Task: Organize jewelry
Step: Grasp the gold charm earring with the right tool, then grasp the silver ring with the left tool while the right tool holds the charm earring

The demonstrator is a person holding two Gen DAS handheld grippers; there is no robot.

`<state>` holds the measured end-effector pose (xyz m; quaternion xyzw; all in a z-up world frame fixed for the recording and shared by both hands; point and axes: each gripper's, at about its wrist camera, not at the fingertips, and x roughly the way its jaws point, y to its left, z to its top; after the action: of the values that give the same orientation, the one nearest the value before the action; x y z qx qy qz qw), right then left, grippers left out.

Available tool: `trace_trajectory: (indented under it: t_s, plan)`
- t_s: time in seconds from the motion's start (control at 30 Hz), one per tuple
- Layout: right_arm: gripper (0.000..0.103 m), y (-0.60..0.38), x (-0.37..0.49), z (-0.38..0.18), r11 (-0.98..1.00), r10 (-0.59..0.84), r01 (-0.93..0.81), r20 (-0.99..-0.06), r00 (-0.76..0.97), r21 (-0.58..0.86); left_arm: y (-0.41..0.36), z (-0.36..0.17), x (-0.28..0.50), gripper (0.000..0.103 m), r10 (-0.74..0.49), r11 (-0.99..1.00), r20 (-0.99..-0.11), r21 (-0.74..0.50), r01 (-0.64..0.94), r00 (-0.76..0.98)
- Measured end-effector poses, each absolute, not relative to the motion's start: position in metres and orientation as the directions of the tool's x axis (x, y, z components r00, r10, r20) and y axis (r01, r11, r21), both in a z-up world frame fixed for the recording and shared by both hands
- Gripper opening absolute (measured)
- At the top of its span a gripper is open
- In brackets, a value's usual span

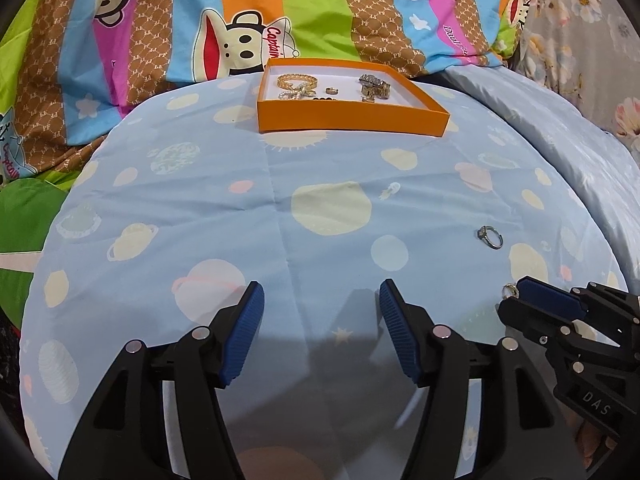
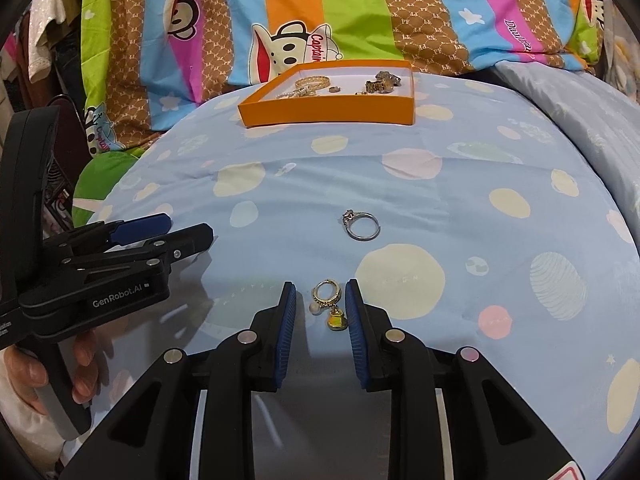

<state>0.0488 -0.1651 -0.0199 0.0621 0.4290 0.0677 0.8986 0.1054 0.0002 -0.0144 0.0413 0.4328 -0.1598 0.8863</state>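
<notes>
A gold hoop earring [image 2: 328, 305] with a pearl and a yellow charm lies on the blue planet-print sheet. My right gripper [image 2: 321, 288] straddles it, with a blue pad on each side and a small gap to the earring, so it is open. A silver ring [image 2: 362, 225] with a stone lies on the sheet just beyond. In the left wrist view my left gripper [image 1: 320, 292] stands open over bare sheet with nothing between its fingers. The ring [image 1: 490, 237] is off to its right, and the right gripper [image 1: 512, 298] is at the earring [image 1: 509, 290].
An orange box [image 1: 352, 120] sits at the far end of the sheet and holds a gold bracelet [image 1: 298, 80] and several other pieces. A striped cartoon bedcover [image 1: 240, 20] rises behind it. My left gripper [image 2: 188, 227] and a hand [image 2: 24, 372] holding it are at the right view's left edge.
</notes>
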Motion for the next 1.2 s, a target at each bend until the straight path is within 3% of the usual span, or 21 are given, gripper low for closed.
trace_trajectory:
  t_s: [0.17,0.6,1.2]
  plan:
    - [0.012,-0.171,0.050,-0.021,0.981,0.174,-0.044,-0.762,0.623,0.188,0.000,-0.015,0.105,0.058,-0.244,0.945,-0.781,-0.061,0.320,0.574]
    - [0.012,-0.183,0.046,-0.016,0.972,0.187,-0.014,-0.735,0.651,0.234,0.000,-0.014,0.105,0.059,-0.244,0.945,-0.782,-0.059,0.320,0.574]
    - [0.012,-0.241,0.031,-0.010,0.968,0.082,0.112,-0.705,0.705,0.224,-0.030,-0.014,0.095,0.059,-0.216,0.936,-0.787,0.002,0.351,0.579]
